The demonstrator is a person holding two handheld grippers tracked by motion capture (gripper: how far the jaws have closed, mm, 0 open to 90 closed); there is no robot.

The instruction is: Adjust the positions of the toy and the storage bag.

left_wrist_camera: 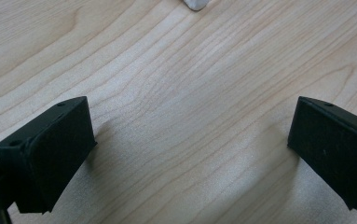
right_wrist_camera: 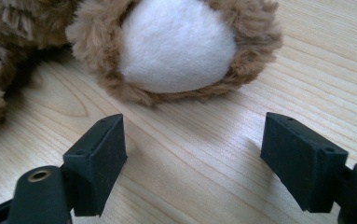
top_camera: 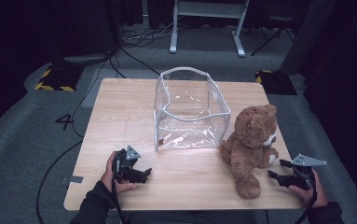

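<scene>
Dark grey carpet and trailing cables ring a pale wooden tabletop [top_camera: 120, 121]. Right gripper [top_camera: 278, 175]: its fingers [right_wrist_camera: 97, 158] stand wide with bare wood between them, aimed at the white sole of the teddy bear's [top_camera: 250, 144] near foot, which lies just beyond the tips. That spread likely suits a bulky plush limb. The bear sits at about four o'clock on the tabletop, leaning at the clear plastic bag's [top_camera: 190, 112] right wall. The bag stands upright with its mouth held open near twelve o'clock, probably so the bear can drop in from above. Left gripper [top_camera: 143, 173]: its fingers [left_wrist_camera: 50, 154] are also spread wide and hold nothing, resting low at seven o'clock, well apart from the bear, seemingly waiting to steady the bag.
</scene>
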